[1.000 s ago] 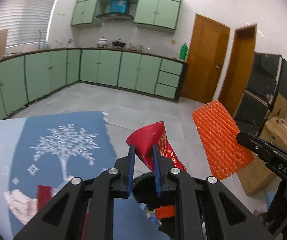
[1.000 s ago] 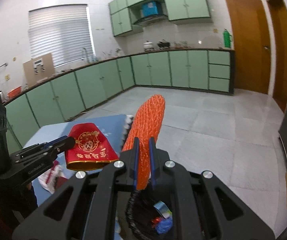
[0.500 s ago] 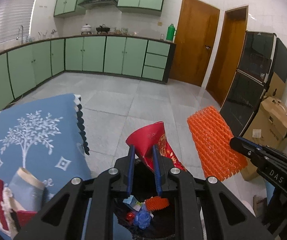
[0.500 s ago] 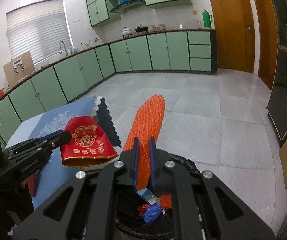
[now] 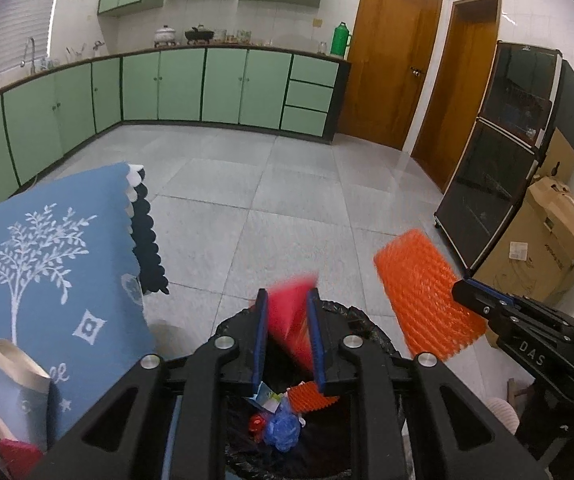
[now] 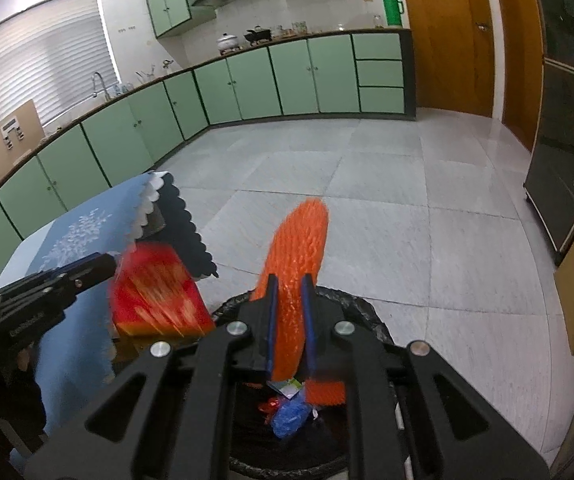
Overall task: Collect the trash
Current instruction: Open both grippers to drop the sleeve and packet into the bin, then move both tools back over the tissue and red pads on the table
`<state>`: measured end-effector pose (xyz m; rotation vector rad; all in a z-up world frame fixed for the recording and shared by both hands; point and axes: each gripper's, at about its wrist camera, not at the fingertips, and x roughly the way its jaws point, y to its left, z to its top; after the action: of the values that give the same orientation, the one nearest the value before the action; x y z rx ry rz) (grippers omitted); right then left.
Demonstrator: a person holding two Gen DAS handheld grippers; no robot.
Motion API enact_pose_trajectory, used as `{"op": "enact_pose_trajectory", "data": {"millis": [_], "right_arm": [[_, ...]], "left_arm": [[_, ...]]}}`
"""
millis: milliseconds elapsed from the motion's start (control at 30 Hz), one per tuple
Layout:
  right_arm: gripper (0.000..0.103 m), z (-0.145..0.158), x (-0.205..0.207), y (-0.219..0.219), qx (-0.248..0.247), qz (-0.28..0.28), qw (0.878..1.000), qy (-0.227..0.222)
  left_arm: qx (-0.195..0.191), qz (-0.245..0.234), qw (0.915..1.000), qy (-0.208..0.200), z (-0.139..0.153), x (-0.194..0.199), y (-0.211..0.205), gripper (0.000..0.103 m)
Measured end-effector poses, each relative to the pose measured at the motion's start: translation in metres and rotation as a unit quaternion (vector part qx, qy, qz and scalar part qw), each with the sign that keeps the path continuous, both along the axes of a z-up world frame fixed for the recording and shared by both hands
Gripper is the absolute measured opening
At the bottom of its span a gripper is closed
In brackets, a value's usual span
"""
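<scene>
While both pieces of trash hang over the black-lined bin [image 5: 361, 320], the step in hand looks like the drop itself. The red packet [image 5: 291, 320] sits between the two fingers of the left tongs [image 5: 287, 340], blurred by motion; the fingers stand a little apart around it, so I judge it is slipping free or only loosely pinched, and I cannot tell which. Its long axis runs forward and up from the fingers, its wider end pointing away from the camera; in the right view the red packet [image 6: 159, 300] shows its broad printed face above the bin's left rim.

The orange foam net [image 6: 299, 280] is clenched in the right tongs [image 6: 289, 320], upright, long axis rising forward from the fingers to a rounded tip. From the left view the orange foam net [image 5: 427, 300] spreads broad and flat beside the bin's right side.

Inside the bin lie a blue wrapper [image 5: 283, 430], a second orange piece and small scraps.

Next, each tool needs to open fully over the mouth so both pieces fall in, not onto the rim or floor. To the left, the counter carries a blue cloth [image 5: 47, 264] with more litter near its close edge.
</scene>
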<state>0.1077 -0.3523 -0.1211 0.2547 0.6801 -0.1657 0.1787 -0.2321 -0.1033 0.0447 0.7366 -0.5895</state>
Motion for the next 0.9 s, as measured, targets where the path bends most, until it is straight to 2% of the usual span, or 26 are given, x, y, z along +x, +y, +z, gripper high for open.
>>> {"op": "enact_pose_trajectory", "data": {"millis": [67,133,200,267,300,367,467,567,900], "right_arm": [[0.018,-0.002,0.001,-0.002,0.002,-0.005,1.0,0.005],[0.035,-0.005,-0.001,-0.005,0.003,-0.01,1.0,0.007],[0.059,-0.005,-0.003,-0.005,0.003,-0.013,1.0,0.006],[0.076,-0.004,-0.006,-0.002,0.0,-0.018,1.0,0.004],[0.082,-0.001,-0.008,0.001,-0.003,-0.022,1.0,0.001],[0.091,0.004,-0.009,0.005,-0.007,-0.025,1.0,-0.004],[0.093,0.014,-0.013,0.014,-0.012,-0.024,1.0,-0.014],[0.094,0.027,-0.015,0.025,-0.016,-0.022,0.999,-0.028],[0.095,0.056,-0.022,0.096,-0.026,0.02,0.997,-0.073]], "left_arm": [[0.001,0.002,1.0,0.003,-0.001,0.002,0.001,0.028],[0.0,0.004,1.0,0.004,-0.002,0.002,0.004,0.03],[-0.001,0.011,0.9999,0.001,0.001,0.001,0.009,0.04],[-0.006,0.021,0.9998,-0.003,0.006,0.0,0.017,0.055],[-0.007,0.025,0.9997,-0.004,0.009,-0.001,0.021,0.059],[-0.01,0.034,0.9993,-0.011,0.014,-0.003,0.031,0.076],[-0.017,0.053,0.9982,-0.02,0.027,-0.008,0.05,0.086],[-0.022,0.073,0.9966,-0.032,0.04,-0.015,0.076,0.089],[0.001,0.155,0.986,-0.062,0.062,-0.046,0.181,0.091]]}}
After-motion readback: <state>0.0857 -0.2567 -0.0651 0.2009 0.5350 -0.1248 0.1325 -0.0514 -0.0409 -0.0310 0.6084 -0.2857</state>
